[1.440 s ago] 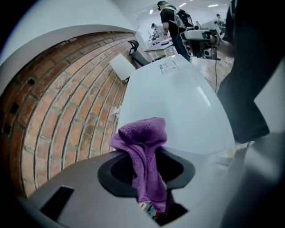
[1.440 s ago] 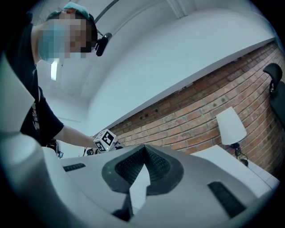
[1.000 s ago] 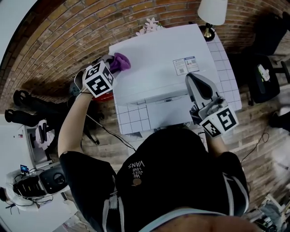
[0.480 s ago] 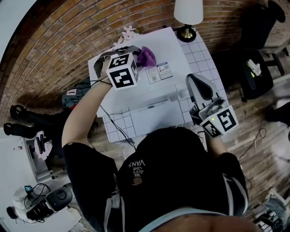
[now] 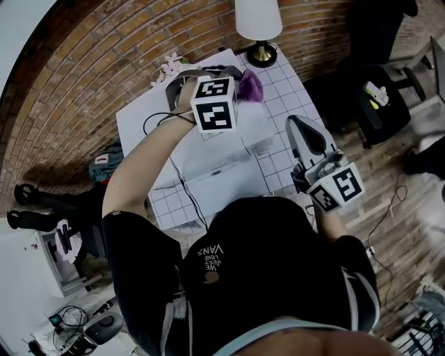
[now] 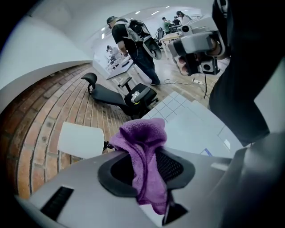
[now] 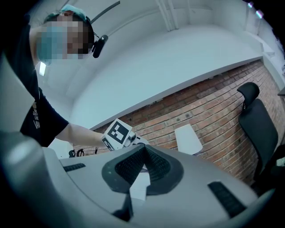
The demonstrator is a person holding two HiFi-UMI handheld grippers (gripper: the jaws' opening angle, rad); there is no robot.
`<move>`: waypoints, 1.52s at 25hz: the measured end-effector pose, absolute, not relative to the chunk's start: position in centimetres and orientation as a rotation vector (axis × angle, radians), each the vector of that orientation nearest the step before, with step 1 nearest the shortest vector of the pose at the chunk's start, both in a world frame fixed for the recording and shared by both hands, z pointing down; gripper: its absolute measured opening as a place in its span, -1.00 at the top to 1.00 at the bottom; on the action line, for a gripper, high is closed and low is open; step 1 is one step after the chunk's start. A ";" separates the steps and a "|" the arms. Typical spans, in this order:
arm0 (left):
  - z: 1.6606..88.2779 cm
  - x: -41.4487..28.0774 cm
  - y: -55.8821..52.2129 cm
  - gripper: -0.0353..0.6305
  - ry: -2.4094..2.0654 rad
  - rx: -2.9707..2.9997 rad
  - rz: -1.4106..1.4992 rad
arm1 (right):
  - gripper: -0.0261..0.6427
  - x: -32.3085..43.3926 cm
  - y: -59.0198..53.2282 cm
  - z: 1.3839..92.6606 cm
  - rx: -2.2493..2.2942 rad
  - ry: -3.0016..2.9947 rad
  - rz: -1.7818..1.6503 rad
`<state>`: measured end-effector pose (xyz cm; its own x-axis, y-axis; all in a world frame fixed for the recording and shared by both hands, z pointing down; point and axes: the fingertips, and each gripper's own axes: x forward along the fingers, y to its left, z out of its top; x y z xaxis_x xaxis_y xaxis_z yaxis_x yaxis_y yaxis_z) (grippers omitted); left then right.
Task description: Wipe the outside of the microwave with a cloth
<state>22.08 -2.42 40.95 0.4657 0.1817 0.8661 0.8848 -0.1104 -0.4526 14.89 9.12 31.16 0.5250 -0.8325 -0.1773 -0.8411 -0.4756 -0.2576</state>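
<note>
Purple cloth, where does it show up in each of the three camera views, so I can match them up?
Head view: purple cloth at top centre, at the tip of the left gripper.
Left gripper view: purple cloth in the middle, pinched between the jaws.
Right gripper view: not in it.
Shared landmark: the white lampshade by the brick wall.

black short-sleeve T-shirt (image 5: 278,278), white print (image 5: 208,259) just below its collar. left gripper (image 6: 144,156) and right gripper (image 7: 143,153): grey shells, black ribbed pads (image 7: 156,167), 1 white cube (image 5: 214,104) each with black square markers. thin black cable (image 5: 189,203) off left cube.
</note>
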 end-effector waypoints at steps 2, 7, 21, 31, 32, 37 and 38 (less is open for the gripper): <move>41.0 22.4 -1.8 0.51 -0.960 -1.588 -0.775 | 0.94 15.0 9.4 31.1 -2.462 1.381 0.040; 40.4 22.0 -2.0 0.51 -0.977 -1.631 -0.761 | 0.94 14.5 8.9 30.8 -2.461 1.381 0.040; 39.0 7.6 -19.0 0.51 -0.808 -1.767 -0.943 | 0.94 9.2 -0.5 29.9 -2.344 1.561 0.013; 39.6 -5.5 -29.2 0.51 -0.672 -1.827 -1.110 | 0.94 4.0 -7.2 30.3 -2.261 1.678 -0.020; 39.8 -6.4 -29.4 0.51 -0.677 -1.824 -1.118 | 0.94 3.7 -7.5 30.3 -2.259 1.682 -0.022; 40.8 -8.4 -28.4 0.51 -0.746 -1.809 -1.137 | 0.94 3.3 -7.9 30.6 -2.259 1.687 -0.035; 41.0 -8.1 -27.8 0.51 -0.761 -1.804 -1.133 | 0.94 3.5 -7.6 30.6 -2.262 1.684 -0.037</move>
<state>-8.10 -27.85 41.02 0.4042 0.0536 0.9131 0.8251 -0.4523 -0.3387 3.50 -7.62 30.62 0.3048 -0.9375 -0.1678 -0.9292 -0.2540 -0.2684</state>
